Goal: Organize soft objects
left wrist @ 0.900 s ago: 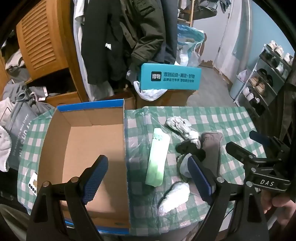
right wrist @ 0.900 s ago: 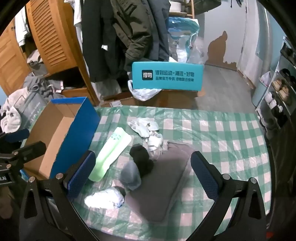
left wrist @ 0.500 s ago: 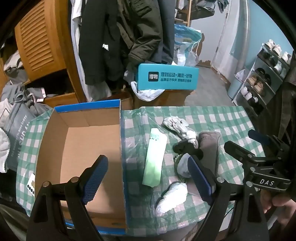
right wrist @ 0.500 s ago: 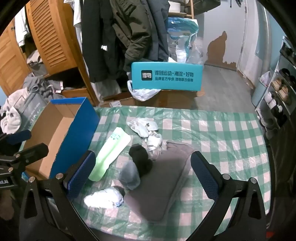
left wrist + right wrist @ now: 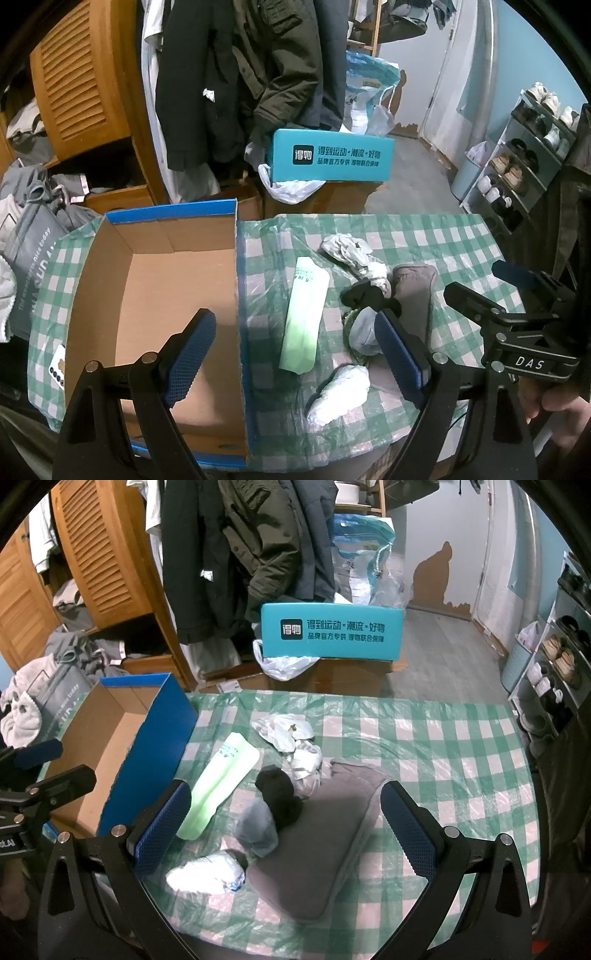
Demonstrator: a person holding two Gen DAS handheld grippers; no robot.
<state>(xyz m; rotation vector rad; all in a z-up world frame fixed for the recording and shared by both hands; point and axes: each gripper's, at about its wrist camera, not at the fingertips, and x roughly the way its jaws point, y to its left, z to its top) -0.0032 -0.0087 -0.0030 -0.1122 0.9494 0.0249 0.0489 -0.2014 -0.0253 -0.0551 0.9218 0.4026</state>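
Observation:
A green-checked table carries several soft things: a pale green pouch, a folded grey cloth, a black sock, a grey sock, a white bundle near the front and crumpled white socks farther back. An open cardboard box with blue sides stands at the left. My left gripper hovers open above the box's right wall and the pouch. My right gripper hovers open above the socks and grey cloth. Neither holds anything.
A teal shoebox sits on brown cartons beyond the table. Coats hang behind it beside a wooden louvred cupboard. A shoe rack stands at the right, and grey clothes are piled at the left.
The left wrist view has shifted slightly, so the box and pouch sit a little further left in it. The right gripper has barely moved. Both stay open.

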